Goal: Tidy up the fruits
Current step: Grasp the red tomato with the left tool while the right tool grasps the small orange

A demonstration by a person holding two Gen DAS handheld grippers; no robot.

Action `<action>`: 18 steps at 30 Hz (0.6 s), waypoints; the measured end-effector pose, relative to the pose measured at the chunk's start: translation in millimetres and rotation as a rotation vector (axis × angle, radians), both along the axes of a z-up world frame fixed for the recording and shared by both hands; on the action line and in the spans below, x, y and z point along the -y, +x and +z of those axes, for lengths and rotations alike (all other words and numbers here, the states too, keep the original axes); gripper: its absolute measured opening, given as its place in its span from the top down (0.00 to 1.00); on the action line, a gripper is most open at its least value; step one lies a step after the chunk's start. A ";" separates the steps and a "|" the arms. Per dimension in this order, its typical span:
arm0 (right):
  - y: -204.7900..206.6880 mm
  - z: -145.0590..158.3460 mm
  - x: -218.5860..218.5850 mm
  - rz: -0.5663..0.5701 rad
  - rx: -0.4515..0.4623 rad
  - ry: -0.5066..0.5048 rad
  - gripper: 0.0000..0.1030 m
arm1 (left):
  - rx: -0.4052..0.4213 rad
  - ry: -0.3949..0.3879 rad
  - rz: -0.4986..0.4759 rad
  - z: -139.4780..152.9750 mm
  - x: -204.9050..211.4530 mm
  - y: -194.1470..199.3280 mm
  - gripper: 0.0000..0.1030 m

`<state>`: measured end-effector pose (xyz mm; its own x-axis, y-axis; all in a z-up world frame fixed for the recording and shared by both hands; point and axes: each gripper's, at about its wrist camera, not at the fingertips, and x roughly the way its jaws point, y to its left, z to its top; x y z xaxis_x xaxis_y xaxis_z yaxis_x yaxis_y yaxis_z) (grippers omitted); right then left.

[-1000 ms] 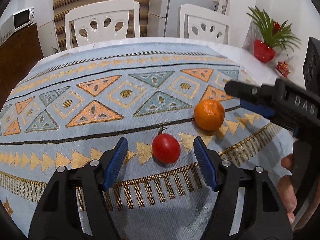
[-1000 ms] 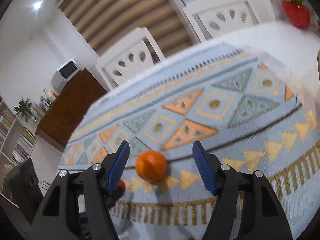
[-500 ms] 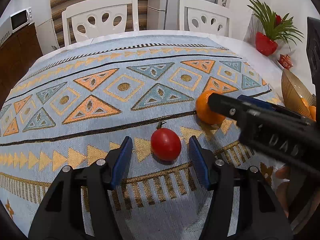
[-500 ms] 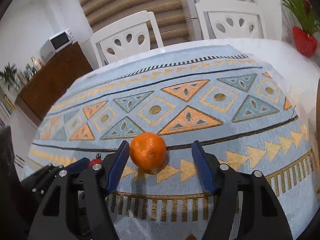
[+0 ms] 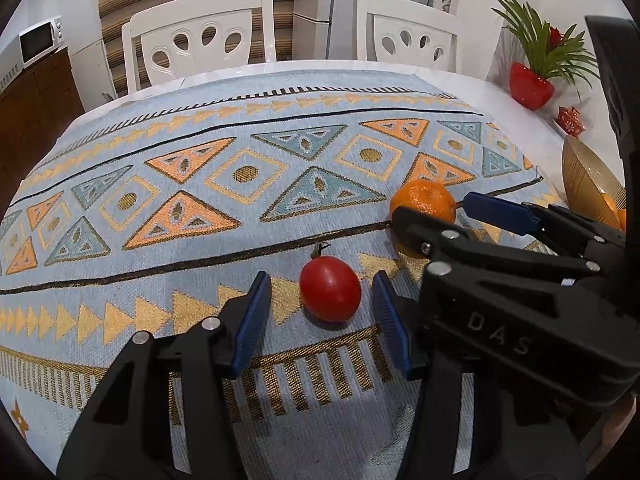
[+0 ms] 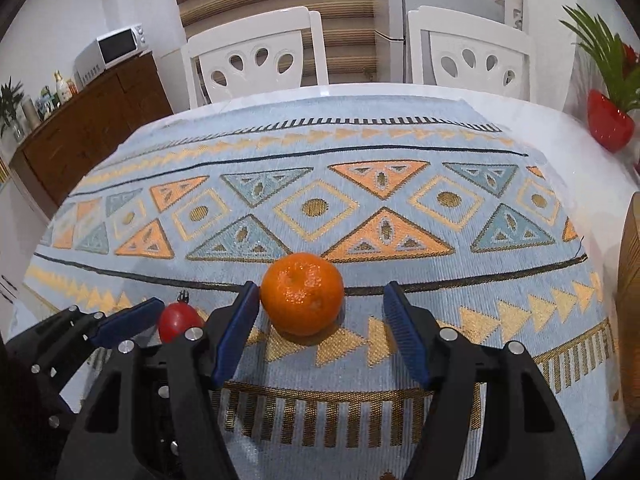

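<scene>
The left tongs (image 5: 318, 318) stand apart, their blue pads on either side of a red tomato (image 5: 330, 289) that lies on the patterned cloth (image 5: 240, 184); neither pad touches it. The right tongs (image 6: 322, 326) are also apart, set around an orange (image 6: 302, 293); the left pad (image 6: 236, 330) sits at or just against the fruit's side, though actual contact cannot be told, and the right pad is clear of it. The two fruits lie near each other on the bench, the orange to the right of the tomato and a little farther back. In the left wrist view the right tool crosses in front of the orange. At the cloth's right edge is a golden bowl (image 5: 586, 184) with orange fruit inside. Beyond the bench stand two white chairs (image 6: 256, 60), and a red-potted plant (image 5: 534, 80) sits at the far right.
</scene>
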<state>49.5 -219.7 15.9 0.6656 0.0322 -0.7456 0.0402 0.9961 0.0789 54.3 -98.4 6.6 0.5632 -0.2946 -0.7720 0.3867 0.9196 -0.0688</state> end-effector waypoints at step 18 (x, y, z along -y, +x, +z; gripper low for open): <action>-2.4 -0.6 1.3 0.022 -0.011 0.027 0.58 | 0.036 0.010 0.056 3.6 -7.1 -1.1 0.73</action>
<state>47.1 -221.0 15.3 0.6562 0.0671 -0.7516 0.0196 0.9942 0.1059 53.2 -91.3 10.2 0.6062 -0.2543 -0.7536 0.3370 0.9404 -0.0463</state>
